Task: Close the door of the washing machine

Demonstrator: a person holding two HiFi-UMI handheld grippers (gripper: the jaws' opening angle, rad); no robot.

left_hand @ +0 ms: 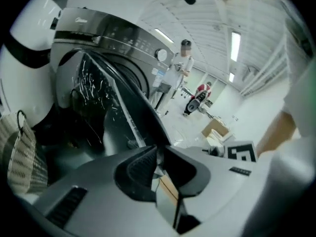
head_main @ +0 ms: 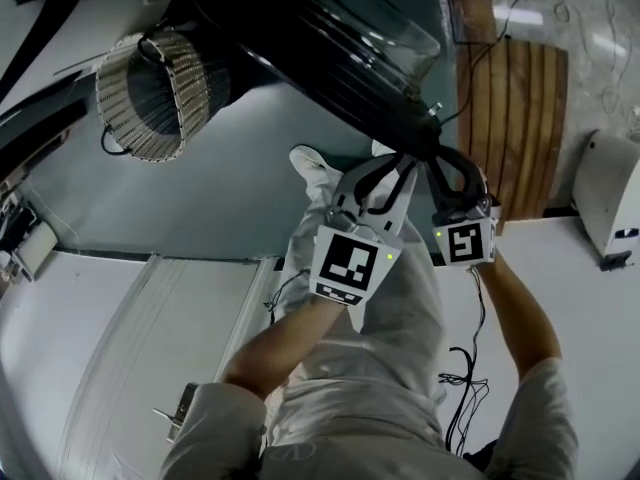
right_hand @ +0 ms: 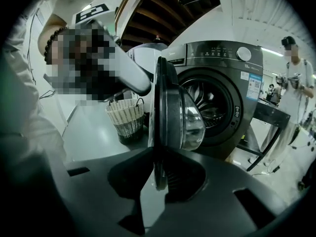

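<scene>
Left tool [left_hand: 159, 158] and right tool [right_hand: 159, 168] both clamped on open door [right_hand: 170, 110] rim, washer [right_hand: 232, 78] behind, basket [right_hand: 127, 116] nearby

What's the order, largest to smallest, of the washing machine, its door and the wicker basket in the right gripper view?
1. washing machine
2. door, edge-on and nearest the camera, so its rank is unsure
3. wicker basket

Bright ceiling strips [left_hand: 234, 46] far beyond the left gripper [left_hand: 159, 156] wash out the hall, and that gripper's own body is blurred. Just ahead of the right gripper [right_hand: 159, 154], the door [right_hand: 170, 107] glass shows soft glare. Fisheye bending and dark vignetting ring both gripper views. The head view is dim.
</scene>
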